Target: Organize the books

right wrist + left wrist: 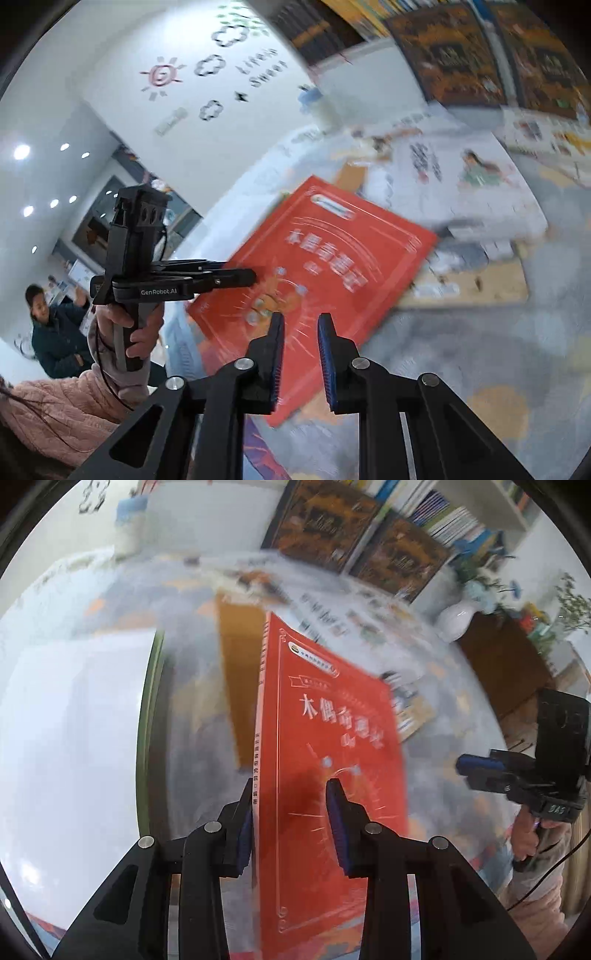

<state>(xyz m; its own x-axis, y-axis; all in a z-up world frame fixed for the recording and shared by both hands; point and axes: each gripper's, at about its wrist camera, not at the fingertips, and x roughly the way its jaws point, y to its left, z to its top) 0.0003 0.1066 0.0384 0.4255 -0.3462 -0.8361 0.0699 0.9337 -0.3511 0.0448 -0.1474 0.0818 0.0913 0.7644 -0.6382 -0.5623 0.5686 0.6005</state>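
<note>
A red book [332, 757] with white Chinese title stands between the fingers of my left gripper [291, 805], which grips it near the spine and holds it up above the floor. In the right wrist view the same red book [325, 258] hangs tilted, held at its left edge by the left gripper [247, 277]. My right gripper [300, 328] is open and empty, just in front of the book's lower part. From the left wrist view the right gripper [469, 771] is at the far right, apart from the book.
Several books lie spread on the grey patterned mat [480, 350], among them a white picture book [461, 184] and a yellow one [240, 664]. A bookshelf [351, 528] with upright books stands behind. A white board [74, 738] is at left. A person [55, 332] sits at left.
</note>
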